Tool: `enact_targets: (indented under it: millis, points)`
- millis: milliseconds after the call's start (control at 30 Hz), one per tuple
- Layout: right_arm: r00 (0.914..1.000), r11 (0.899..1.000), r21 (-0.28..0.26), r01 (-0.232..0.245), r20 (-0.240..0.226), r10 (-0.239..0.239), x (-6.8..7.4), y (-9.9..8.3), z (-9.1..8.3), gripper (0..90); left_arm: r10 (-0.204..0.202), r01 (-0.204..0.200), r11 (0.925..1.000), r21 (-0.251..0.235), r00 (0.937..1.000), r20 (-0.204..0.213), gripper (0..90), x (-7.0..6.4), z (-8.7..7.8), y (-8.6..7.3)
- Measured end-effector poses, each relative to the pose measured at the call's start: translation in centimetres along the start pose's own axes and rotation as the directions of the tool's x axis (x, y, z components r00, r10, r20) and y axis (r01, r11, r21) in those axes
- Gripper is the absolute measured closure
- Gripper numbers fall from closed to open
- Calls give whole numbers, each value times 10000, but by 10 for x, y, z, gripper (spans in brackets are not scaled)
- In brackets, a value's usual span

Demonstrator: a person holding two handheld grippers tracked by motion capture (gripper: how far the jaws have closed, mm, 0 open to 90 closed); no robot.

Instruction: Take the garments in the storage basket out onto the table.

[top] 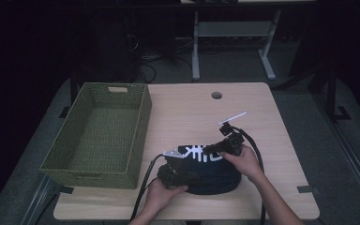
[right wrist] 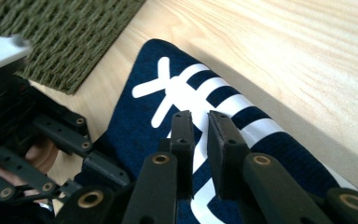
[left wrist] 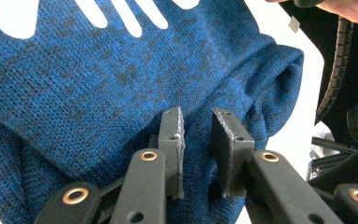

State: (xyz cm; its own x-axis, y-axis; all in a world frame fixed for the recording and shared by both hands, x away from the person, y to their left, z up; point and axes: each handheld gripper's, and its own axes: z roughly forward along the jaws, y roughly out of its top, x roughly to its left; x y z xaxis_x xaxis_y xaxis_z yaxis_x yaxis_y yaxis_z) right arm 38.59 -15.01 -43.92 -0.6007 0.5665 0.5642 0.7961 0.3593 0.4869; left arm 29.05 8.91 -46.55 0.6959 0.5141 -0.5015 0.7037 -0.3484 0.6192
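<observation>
High view findings: one dark blue knitted garment (top: 213,176) with a white printed motif lies on the worktop (top: 262,117) at its near edge, directly under both grippers. One green woven basket (top: 98,133) stands just beyond and to the outer side of the left gripper (top: 171,177); its interior appears bare.

Left gripper: jaws slightly parted, with knit fabric bunched between and around the pads (left wrist: 179,140); it appears to be pinching a fold, though I cannot confirm a firm hold. Right gripper (top: 222,147): jaws narrowly spread, hovering over the white stripes (right wrist: 223,98) of the motif; no cloth is visibly caught between them.

Assessment of progress: the garment looks already folded into a compact bundle, with a rolled edge (left wrist: 284,79) visible just beyond the left gripper's tips. In my judgement the folding is largely done, or in its final tidy. Outstanding: securing the bundle with both grippers and transferring it into the basket.

Count: one garment, one basket, two grippers, two hands. No other loose items noted on the worktop.
</observation>
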Motion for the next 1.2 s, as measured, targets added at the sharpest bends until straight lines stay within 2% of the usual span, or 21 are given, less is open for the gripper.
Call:
enact_targets:
  millis: [67, 167, 233, 400, 533, 633, 733, 833, 900, 967, 1067, 1200]
  points:
    - [9998, 9998, 191, -73, 194, 69, -4, 0, 7, 836, -28, 28, 10000, -35, 10000, 30, 741, 0, 0, 0]
    - [9997, 9997, 206, -140, 201, 136, -8, 1, 12, 865, -67, 67, 10000, -61, 10000, 47, 741, 1, 0, -1]
    - [9997, 9994, 295, -191, 140, 187, -7, 1, 11, 843, -71, 72, 10000, -54, 10000, 56, 741, 1, 0, -1]
    - [9998, 9995, 256, 174, 46, -176, 5, 9, 6, 808, -69, 70, 10000, -21, 9999, 74, 740, 1, 0, -1]
    - [9994, 9992, 189, 360, 4, -360, 13, 20, 10, 806, -73, 74, 10000, -57, 9999, 112, 738, 2, -1, -2]
    - [9996, 9983, 521, 243, 133, -250, 9, 24, 19, 810, -148, 150, 9998, -120, 9998, 165, 739, 2, 0, -2]
    - [9989, 9957, 923, 38, 471, -81, 3, 23, 29, 841, -144, 146, 9998, -124, 9998, 171, 738, 2, -1, -2]
    - [9958, 9925, 1210, 201, 858, -306, 5, 24, 36, 847, -153, 156, 9998, -142, 9997, 167, 736, 2, -1, -2]
    - [9950, 9903, 1369, 232, 929, -361, 6, 27, 36, 845, -155, 157, 9998, -143, 9997, 165, 736, 2, -1, -2]
    - [9955, 9904, 1352, 299, 854, -417, 8, 29, 35, 820, -134, 136, 9998, -128, 9998, 175, 736, 2, -1, -3]
    - [9975, 9939, 1036, 377, 556, -437, 15, 33, 32, 812, -158, 161, 9997, -155, 9997, 193, 737, 3, -1, -3]
    - [9989, 9955, 839, 428, 151, -442, 23, 38, 40, 809, -163, 166, 9997, -158, 9997, 183, 736, 3, -1, -4]
